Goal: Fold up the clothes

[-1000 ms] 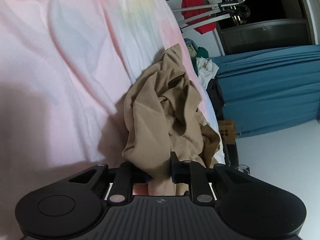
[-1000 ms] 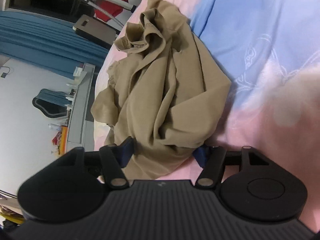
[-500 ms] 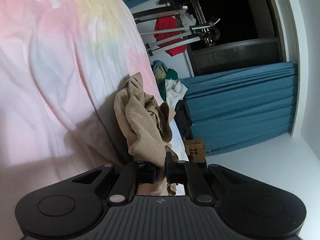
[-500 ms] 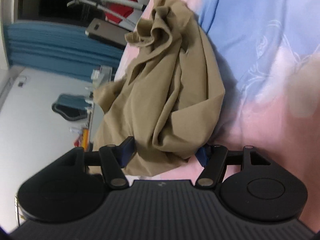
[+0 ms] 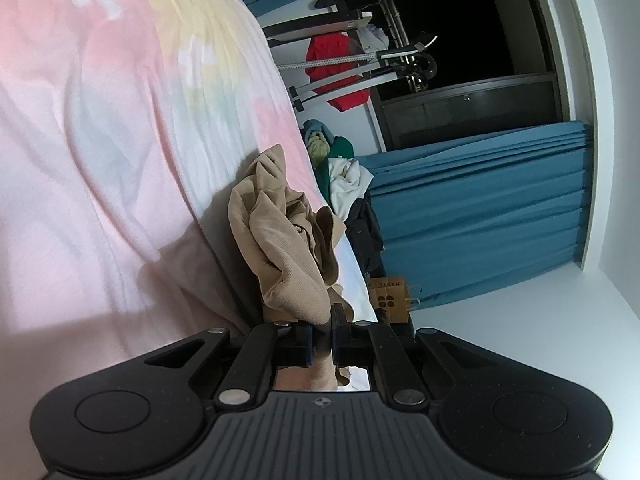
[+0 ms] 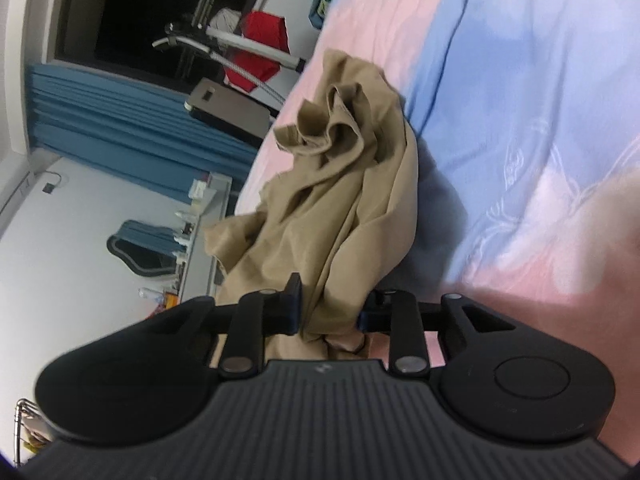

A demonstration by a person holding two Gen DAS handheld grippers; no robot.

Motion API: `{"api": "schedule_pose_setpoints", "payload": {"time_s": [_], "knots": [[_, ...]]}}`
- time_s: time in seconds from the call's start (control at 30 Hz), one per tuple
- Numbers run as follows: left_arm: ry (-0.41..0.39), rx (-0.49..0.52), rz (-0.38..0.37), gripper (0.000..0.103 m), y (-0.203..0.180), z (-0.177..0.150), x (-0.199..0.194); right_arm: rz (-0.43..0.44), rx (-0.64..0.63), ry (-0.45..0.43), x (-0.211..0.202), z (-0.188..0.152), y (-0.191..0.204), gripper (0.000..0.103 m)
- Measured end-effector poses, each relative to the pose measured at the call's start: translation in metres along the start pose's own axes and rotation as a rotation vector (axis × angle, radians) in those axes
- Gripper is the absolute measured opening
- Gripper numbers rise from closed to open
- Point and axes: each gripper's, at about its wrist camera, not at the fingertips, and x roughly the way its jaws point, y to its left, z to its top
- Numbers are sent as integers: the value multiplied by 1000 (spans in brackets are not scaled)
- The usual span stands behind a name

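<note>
A crumpled tan garment (image 5: 280, 240) lies in a heap on the pastel pink bedsheet (image 5: 100, 160). My left gripper (image 5: 322, 336) is shut on a fold of its near edge, and the cloth rises from the pads. In the right wrist view the same tan garment (image 6: 348, 184) lies bunched on the pink and blue sheet (image 6: 540, 100). My right gripper (image 6: 330, 308) is shut on a thick bundle of its near end, and cloth fills the gap between the fingers. Part of the garment hangs off the bed's left side.
A pile of mixed clothes (image 5: 340, 168) sits at the bed's far end. Beyond it stand a drying rack with a red garment (image 5: 340, 68), blue curtains (image 5: 480, 220) and a brown paper bag (image 5: 390, 296). A cluttered shelf (image 6: 200, 220) runs beside the bed.
My left gripper closed on the tan cloth and lifted it. My right gripper's fingers went from wide open to clamped on a bundle of the garment, which has risen off the sheet.
</note>
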Motion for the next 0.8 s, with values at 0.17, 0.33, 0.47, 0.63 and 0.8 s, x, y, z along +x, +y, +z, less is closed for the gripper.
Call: {"api": "schedule_pose_setpoints", "payload": {"time_s": [0.17,0.33,0.47,0.63,0.8], "knots": [[-7,21,-23,8,-7,-3,-6,33,-72,-95,-22,3,14,26],[-18,50,-54,7,-17,-6,-13,92,-114,-165,-38,7,26,26],[-15,48,-56,7,-21,-9,-20,95,-85,-143,-43,6,23,26],[10,23,-23,7,-26,-12,-33,57,-92,-109,-53,-1,28,26],[45,30,6,7,-41,-21,-59,29,-102,-111,-82,-21,36,26]]}}
